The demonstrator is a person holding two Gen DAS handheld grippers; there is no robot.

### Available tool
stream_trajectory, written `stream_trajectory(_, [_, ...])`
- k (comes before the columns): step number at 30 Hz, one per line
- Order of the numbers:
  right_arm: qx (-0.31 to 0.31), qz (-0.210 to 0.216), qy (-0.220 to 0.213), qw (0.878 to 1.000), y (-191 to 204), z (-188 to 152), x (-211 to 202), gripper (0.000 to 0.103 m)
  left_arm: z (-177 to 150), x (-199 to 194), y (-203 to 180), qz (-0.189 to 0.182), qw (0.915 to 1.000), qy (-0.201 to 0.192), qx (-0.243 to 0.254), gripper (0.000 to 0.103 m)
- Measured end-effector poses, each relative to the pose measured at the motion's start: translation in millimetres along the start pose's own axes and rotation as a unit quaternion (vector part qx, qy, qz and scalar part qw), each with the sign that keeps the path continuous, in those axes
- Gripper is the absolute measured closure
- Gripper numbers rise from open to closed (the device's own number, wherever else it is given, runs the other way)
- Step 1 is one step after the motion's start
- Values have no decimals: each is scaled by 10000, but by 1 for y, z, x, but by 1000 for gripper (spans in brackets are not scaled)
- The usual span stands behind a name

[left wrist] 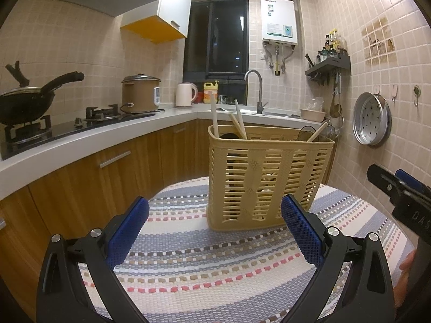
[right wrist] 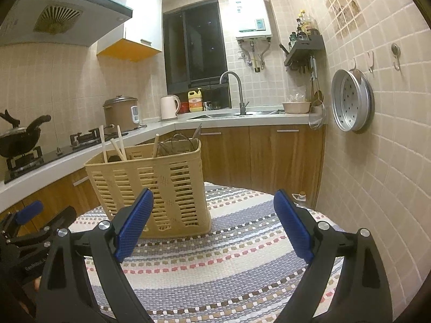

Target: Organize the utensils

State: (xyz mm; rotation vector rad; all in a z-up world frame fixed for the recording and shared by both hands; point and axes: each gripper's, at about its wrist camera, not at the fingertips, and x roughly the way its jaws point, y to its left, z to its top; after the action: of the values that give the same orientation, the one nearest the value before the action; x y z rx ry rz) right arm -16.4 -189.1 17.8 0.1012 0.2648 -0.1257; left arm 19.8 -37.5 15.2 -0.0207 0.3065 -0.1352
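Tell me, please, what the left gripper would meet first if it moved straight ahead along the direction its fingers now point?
Most likely the beige slatted basket: it stands on the striped mat directly ahead of the open left gripper, slightly right of centre. Nothing else lies between them, though the fisheye view makes depth uncertain.

Not much you can actually read here tbh. The white water heater (left wrist: 280,21) on the wall has a red brand badge at top left with white letters next to it, looks like it starts with "NO" but the rest is too small to make out. The stickers on its front are just blur in both views. In the left wrist view the right gripper's body (left wrist: 416,215) shows white letters "DAS", cut off at the edge. In the right wrist view the left gripper's body (right wrist: 33,265) has a white printed word, too smeared to read. The yellow bottle (right wrist: 195,101) has a label, unreadable
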Motion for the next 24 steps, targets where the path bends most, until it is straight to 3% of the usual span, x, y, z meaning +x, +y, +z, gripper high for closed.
stream_trajectory(24, [-121, 13, -61, 9999, 9, -1, -3, 17, 0, 0, 2, 44, 10000, -48, 29, 8])
